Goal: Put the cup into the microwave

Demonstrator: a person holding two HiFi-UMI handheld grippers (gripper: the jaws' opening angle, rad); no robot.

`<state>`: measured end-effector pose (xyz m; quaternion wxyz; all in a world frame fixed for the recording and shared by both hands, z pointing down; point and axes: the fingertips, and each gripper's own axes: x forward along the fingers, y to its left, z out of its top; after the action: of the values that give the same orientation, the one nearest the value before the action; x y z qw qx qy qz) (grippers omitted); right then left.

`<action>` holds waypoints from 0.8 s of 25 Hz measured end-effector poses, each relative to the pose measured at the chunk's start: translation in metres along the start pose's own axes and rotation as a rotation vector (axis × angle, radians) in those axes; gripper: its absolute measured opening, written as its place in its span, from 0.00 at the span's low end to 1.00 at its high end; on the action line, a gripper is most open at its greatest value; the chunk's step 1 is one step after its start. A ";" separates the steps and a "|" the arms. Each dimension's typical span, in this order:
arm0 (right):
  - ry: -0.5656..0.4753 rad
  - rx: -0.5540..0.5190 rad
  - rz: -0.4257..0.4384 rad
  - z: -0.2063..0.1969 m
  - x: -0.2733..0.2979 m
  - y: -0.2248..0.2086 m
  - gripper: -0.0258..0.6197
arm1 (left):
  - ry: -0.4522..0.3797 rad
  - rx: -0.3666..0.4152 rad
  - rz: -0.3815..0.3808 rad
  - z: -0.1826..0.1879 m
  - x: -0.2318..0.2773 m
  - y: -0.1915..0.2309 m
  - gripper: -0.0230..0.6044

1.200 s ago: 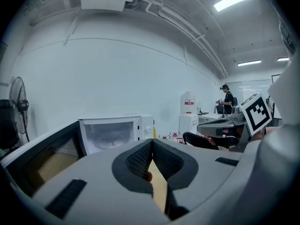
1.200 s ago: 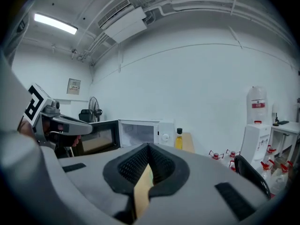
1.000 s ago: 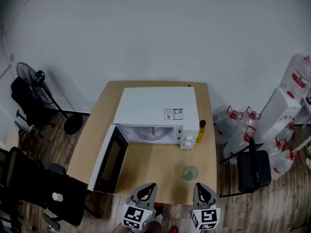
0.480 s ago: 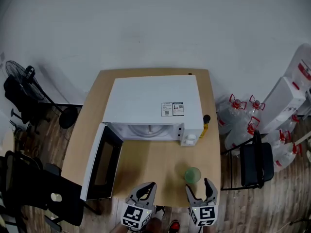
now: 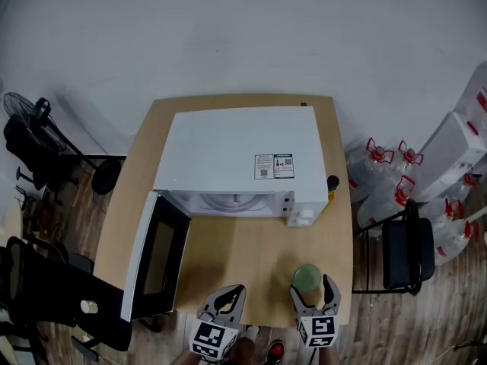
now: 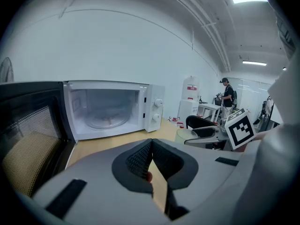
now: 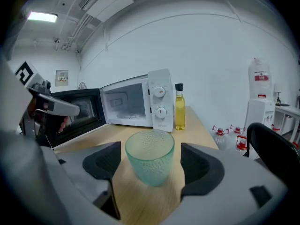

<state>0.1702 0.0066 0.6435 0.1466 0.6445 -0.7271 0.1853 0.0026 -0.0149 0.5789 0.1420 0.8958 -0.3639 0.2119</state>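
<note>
Cup (image 5: 307, 276) stands upright on the counter (image 5: 243, 253) near its front right edge, well apart from the microwave (image 5: 240, 154), whose door (image 5: 156, 257) is swung wide open to the left. Right tongs (image 7: 150, 165) are spread wide with the cup between the jaws, and a gap shows on each side, so neither pad touches it. Left tongs (image 6: 151, 146) are pinched together and empty, at the counter's front edge left of the cup; an oil bottle (image 7: 179, 108) stands just beside the microwave's right side.
</note>
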 end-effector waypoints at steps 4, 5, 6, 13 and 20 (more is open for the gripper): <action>0.006 -0.020 0.004 -0.004 0.011 0.000 0.62 | 0.008 -0.005 0.000 -0.003 0.008 0.005 0.07; 0.005 -0.026 0.005 -0.005 0.013 0.000 0.62 | 0.009 -0.006 0.001 -0.004 0.009 0.006 0.07; 0.006 -0.029 0.006 -0.005 0.016 0.000 0.62 | 0.010 -0.007 0.002 -0.004 0.010 0.008 0.07; 0.002 -0.034 0.011 -0.005 0.021 0.000 0.62 | 0.019 -0.014 0.010 -0.007 0.015 0.016 0.07; -0.018 -0.017 0.016 0.003 0.021 0.001 0.62 | 0.010 -0.009 0.020 -0.004 0.015 0.019 0.07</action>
<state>0.1668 -0.0130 0.6506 0.1440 0.6392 -0.7351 0.1742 -0.0022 -0.0351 0.5914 0.1459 0.8903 -0.3733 0.2162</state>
